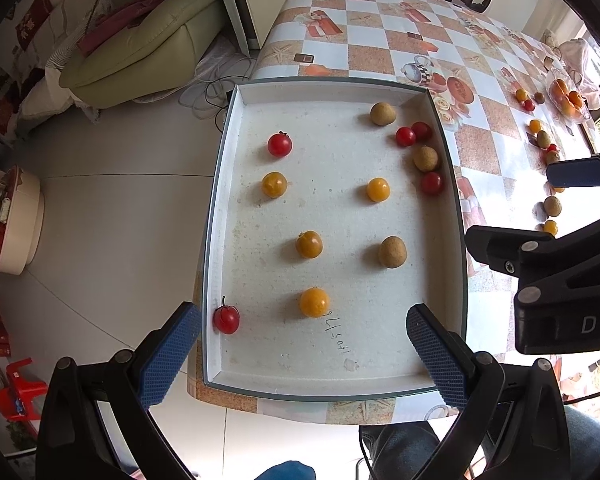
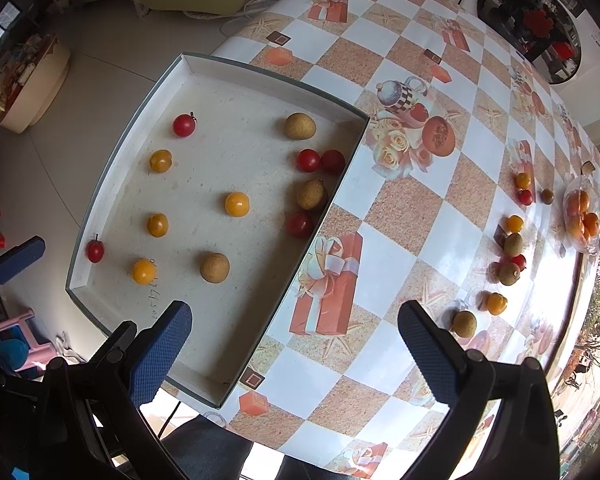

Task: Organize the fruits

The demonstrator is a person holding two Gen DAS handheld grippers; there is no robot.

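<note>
A shallow white tray (image 1: 440, 128) (image 2: 100, 312) lies at the table's near left corner. Inside it sit several small fruits: red cherry tomatoes (image 1: 279, 144) (image 2: 184, 125), yellow ones (image 1: 314, 302) (image 2: 237, 203) and brown longans (image 1: 392, 251) (image 2: 215, 267). More loose fruits (image 2: 508, 272) (image 1: 552, 206) are scattered on the tablecloth at the far right. My left gripper (image 1: 304, 352) hovers open over the tray's near edge, holding nothing. My right gripper (image 2: 296, 344) hangs open above the tray's right wall and the tablecloth, also holding nothing.
A checkered tablecloth (image 2: 420, 208) covers the table. A clear bag of oranges (image 2: 582, 216) rests at the far right edge. A green sofa (image 1: 148, 36), cables and a round tub (image 1: 18, 220) are on the floor to the left. A person's knee (image 1: 396, 448) is below the table edge.
</note>
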